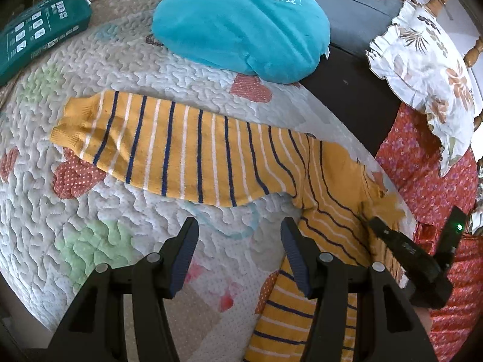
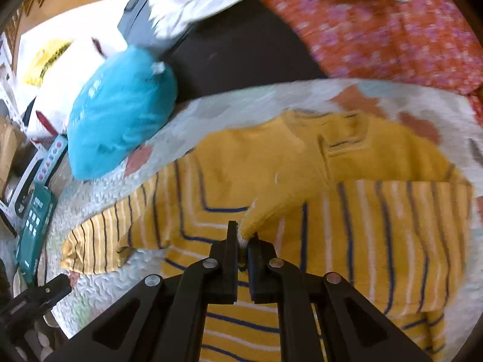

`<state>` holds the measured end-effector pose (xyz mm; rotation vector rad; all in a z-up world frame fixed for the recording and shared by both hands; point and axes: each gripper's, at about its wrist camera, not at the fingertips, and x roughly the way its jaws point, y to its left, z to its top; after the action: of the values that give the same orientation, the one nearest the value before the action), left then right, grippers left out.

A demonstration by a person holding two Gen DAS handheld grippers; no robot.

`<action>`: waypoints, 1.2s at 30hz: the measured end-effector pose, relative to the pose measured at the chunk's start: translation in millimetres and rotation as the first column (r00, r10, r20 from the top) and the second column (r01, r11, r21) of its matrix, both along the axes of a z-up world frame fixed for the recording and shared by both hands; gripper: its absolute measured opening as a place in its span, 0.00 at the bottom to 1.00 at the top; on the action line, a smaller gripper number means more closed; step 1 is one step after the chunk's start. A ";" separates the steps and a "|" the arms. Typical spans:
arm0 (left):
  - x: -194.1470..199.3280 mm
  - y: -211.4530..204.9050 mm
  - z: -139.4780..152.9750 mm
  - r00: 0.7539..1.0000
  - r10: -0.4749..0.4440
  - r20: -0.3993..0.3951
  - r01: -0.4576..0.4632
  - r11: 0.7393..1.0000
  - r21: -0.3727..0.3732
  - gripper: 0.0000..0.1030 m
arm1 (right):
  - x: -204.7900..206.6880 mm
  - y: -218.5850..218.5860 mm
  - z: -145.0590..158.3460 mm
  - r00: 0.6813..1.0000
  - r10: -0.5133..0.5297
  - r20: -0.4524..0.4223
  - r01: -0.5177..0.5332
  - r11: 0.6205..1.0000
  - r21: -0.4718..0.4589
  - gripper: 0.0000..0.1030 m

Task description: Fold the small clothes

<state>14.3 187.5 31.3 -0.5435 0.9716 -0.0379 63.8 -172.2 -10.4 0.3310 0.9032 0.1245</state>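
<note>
1. My right claw [image 2: 243, 238] is pinched tight on a bit of the striped yellow sweater [image 2: 302, 187]. It looks like a cuff or a hem corner, but the blur makes it hard to say which.
2. My left claw [image 1: 240, 235] is spread wide with nothing in it, hovering over the quilted mat [image 1: 120, 241].
3. The sweater lies flat on the mat. Its body sits under and ahead of the right claw, and part of it looks already doubled over on that claw's right.
4. The loose sleeve [image 1: 169, 147] stretches out ahead of the left claw, with its long axis running crosswise to the fingers and the cuff off to the far left.
5. I reckon the left claw is nearer that sleeve, so the next fold is its job.
6. The teal cushion [image 1: 241, 27] sits beyond the sleeve, out of the way.
</note>
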 end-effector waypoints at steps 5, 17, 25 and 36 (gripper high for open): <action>1.3 -1.8 0.9 1.000 -0.001 0.005 0.001 1.000 0.018 0.54 | 9.9 28.5 -6.2 0.999 0.051 -0.012 -0.050 0.998 0.036 0.06; 5.4 -6.7 -6.9 1.000 -0.010 -0.028 0.010 1.000 0.012 0.55 | -1.9 60.5 -6.4 0.976 0.218 -0.014 -0.216 0.971 0.106 0.42; 32.3 -67.7 -4.0 0.988 -0.154 -0.023 0.154 0.988 -0.026 0.58 | -79.8 -110.3 8.6 0.980 -0.195 0.028 0.196 0.977 -0.087 0.43; 118.4 -159.6 -61.4 0.950 -0.255 -0.179 0.289 0.937 0.195 0.52 | -41.4 -159.4 -41.4 0.955 -0.267 -0.128 0.261 0.963 -0.062 0.01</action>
<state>132.7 27.9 -30.1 -0.2062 1.1789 -0.1382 22.4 -331.6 -51.8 0.4200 0.9855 -0.1669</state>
